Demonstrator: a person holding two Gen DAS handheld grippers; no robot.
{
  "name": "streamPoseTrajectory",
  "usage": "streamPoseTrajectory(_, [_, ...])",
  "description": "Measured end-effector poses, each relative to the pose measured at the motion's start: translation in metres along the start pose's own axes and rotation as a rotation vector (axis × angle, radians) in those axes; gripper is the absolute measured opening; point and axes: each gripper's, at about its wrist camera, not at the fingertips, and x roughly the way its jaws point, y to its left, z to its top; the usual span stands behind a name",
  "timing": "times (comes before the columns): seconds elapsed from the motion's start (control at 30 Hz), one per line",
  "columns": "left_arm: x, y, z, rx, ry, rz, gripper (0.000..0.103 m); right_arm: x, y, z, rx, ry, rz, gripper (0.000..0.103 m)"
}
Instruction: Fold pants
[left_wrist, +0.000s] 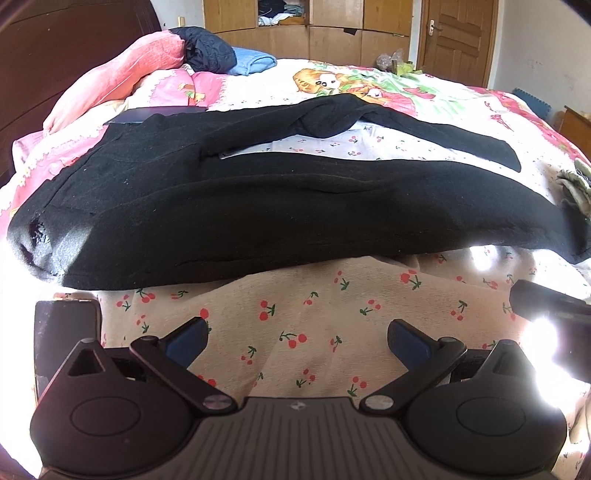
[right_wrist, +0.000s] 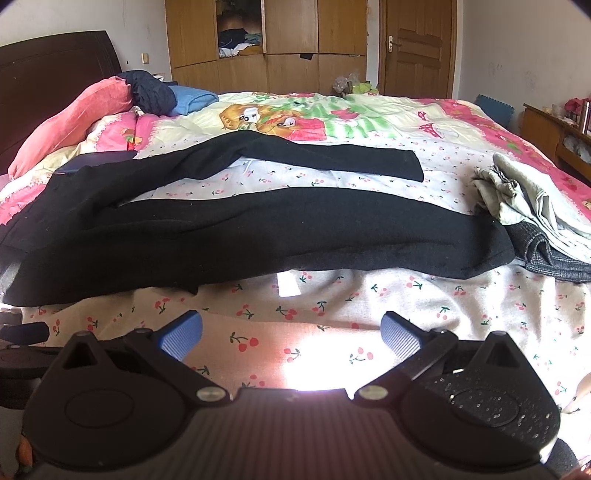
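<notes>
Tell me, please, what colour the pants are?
Plain black pants, clearest in the right wrist view.

The left tool (left_wrist: 297, 338) points forward and level, its two blue-padded fingers (left_wrist: 188, 341) spread wide apart with nothing between them. The right tool (right_wrist: 291, 334) is posed the same way, its ribbed blue pads (right_wrist: 400, 336) equally far apart and gripping nothing. Each tool's black body shows at the edge of the other's view, so they sit side by side.
</notes>
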Motion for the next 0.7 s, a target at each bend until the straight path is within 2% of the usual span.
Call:
streamPoseTrajectory(0.4, [-0.013, -0.002, -0.001, 0.029, -0.043, -0.013, 0.103, -0.016, 0.002, 0.003, -0.019, -0.032, -0.017, 0.102])
streamPoseTrajectory(0.7, [-0.036, -0.009, 0.012, 0.095, -0.055, 0.040, 0.103, -0.021, -0.030, 0.022, 0.061, -0.069, 0.048, 0.102])
